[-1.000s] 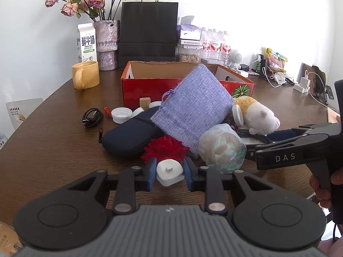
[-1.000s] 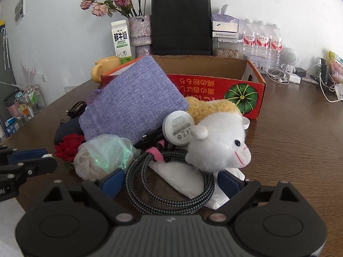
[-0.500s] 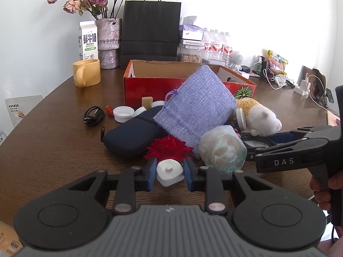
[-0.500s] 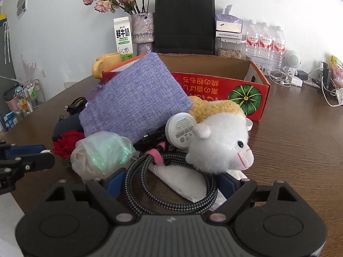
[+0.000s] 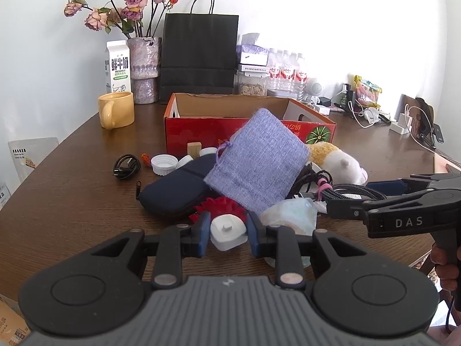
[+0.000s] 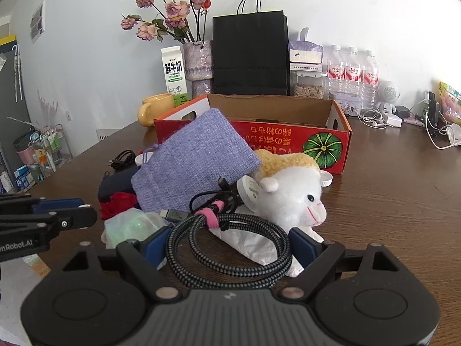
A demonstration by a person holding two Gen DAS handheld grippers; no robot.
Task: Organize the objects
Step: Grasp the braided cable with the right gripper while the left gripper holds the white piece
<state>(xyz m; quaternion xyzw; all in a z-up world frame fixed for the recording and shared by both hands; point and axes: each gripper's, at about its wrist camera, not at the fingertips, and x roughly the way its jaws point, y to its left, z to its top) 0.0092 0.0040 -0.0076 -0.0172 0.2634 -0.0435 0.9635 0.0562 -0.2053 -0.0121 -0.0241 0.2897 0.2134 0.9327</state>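
In the left wrist view, the left gripper point(image 5: 227, 232) is closed on a small white plastic piece point(image 5: 227, 231), its blue pads pressing both sides. Just ahead of the fingers lie a red flower point(image 5: 219, 205), a dark blue pouch point(image 5: 175, 189) and a purple cloth bag point(image 5: 258, 163). Further ahead stands the red cardboard box point(image 5: 198, 131).

In the right wrist view, the right gripper point(image 6: 227, 245) has just been closing a little, and its jaws now stand wide apart around a coiled braided cable point(image 6: 230, 249). Each pad is against the coil's outer side, so the cable looks gripped. Right ahead of the fingers lies a white plush sheep point(image 6: 288, 199), with the box behind it.
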